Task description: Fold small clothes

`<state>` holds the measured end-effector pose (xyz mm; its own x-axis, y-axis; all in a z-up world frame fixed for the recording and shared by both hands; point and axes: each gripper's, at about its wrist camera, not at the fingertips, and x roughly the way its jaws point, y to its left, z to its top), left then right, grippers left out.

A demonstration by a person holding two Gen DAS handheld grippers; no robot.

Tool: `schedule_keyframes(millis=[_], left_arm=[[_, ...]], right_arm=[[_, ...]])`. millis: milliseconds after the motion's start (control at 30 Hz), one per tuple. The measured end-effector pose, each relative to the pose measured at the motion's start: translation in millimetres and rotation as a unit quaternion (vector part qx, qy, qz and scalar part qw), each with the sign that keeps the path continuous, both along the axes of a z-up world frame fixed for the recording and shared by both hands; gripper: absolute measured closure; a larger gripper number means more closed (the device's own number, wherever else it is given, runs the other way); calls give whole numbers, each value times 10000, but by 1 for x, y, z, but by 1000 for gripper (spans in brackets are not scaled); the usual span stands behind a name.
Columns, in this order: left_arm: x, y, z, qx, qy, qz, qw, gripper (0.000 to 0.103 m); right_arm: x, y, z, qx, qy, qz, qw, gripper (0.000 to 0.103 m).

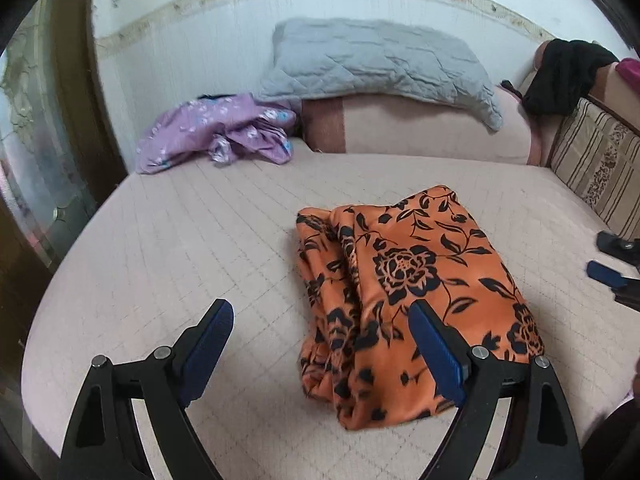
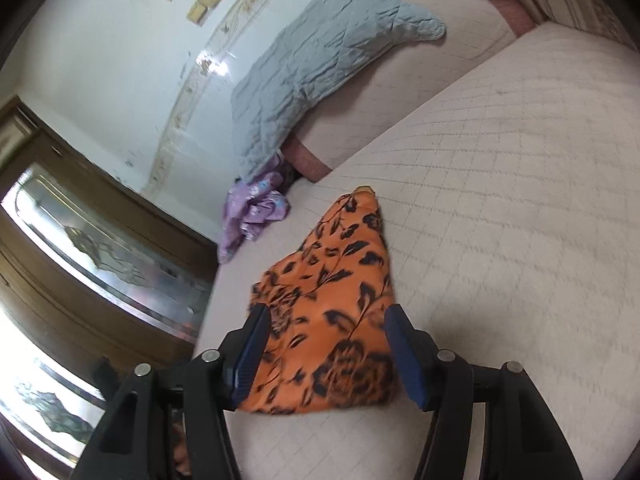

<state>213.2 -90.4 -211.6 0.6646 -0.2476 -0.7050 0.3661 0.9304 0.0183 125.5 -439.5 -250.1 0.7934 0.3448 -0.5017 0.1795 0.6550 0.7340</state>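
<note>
An orange garment with black flowers (image 1: 404,292) lies folded in a narrow stack on the pale quilted bed (image 1: 180,240). My left gripper (image 1: 320,316) is open and empty above the bed, its right finger over the garment's near part. My right gripper (image 2: 326,320) is open and empty, hovering over the garment's near end (image 2: 320,320); its fingertips (image 1: 608,272) show at the right edge of the left wrist view. A crumpled purple floral garment (image 1: 216,132) lies at the bed's far left corner; it also shows in the right wrist view (image 2: 252,212).
A grey quilted pillow (image 1: 380,60) leans on a pink bolster (image 1: 420,128) against the white wall. A black cloth (image 1: 568,76) hangs over the striped headboard (image 1: 596,164) at right. A wooden door with glass panes (image 2: 92,252) stands beside the bed.
</note>
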Motion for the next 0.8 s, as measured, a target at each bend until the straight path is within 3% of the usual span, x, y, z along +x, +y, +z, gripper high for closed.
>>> schedule_keyframes(millis=[133, 300, 567, 800], left_arm=[[28, -6, -16, -253, 550, -15, 9982, 13], [42, -11, -36, -290, 1030, 33, 9943, 13], [49, -11, -49, -463, 1356, -30, 9897, 13], [46, -21, -53, -154, 1165, -79, 9930, 13]], right_arm=[[36, -5, -18, 105, 333, 115, 9993, 40], [71, 6, -39, -15, 719, 398, 9966, 38], [100, 35, -43, -131, 733, 686, 9949, 38], [113, 44, -48, -188, 763, 701, 9944, 38]])
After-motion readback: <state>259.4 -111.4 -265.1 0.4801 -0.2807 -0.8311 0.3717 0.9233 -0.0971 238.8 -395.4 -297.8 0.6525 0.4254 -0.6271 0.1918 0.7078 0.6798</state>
